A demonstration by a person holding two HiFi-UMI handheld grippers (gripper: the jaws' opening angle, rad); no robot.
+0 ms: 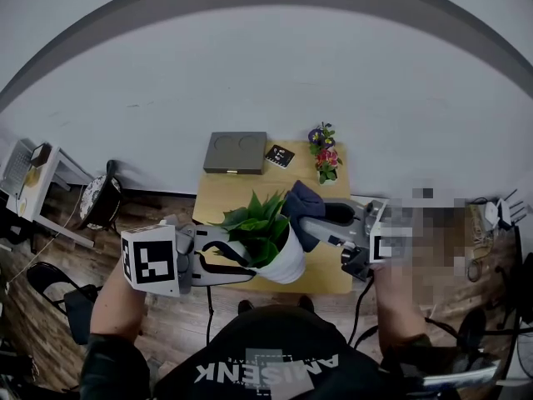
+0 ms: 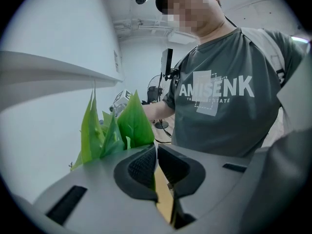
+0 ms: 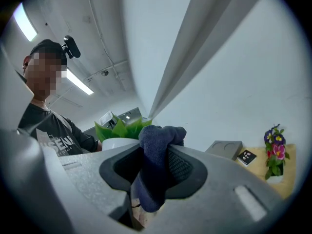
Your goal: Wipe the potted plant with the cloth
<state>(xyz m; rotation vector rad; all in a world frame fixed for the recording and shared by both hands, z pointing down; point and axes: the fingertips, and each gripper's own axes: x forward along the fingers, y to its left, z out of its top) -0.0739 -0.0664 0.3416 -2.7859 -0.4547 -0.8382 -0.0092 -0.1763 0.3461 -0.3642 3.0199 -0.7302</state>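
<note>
Head view: the left gripper (image 1: 244, 272) reaches in from the left to the white pot of the potted plant (image 1: 265, 227), which is over the near edge of a wooden table (image 1: 225, 194). The right gripper (image 1: 312, 223) holds a dark blue cloth (image 1: 301, 200) right beside the leaves.

Left gripper view: the jaws are nearly together, pinching what looks like the pot's thin white rim, probably to steady the plant.

Right gripper view: the jaws clamp the bunched cloth. A fold sticks out in front, apparently as a wiping pad.
</note>
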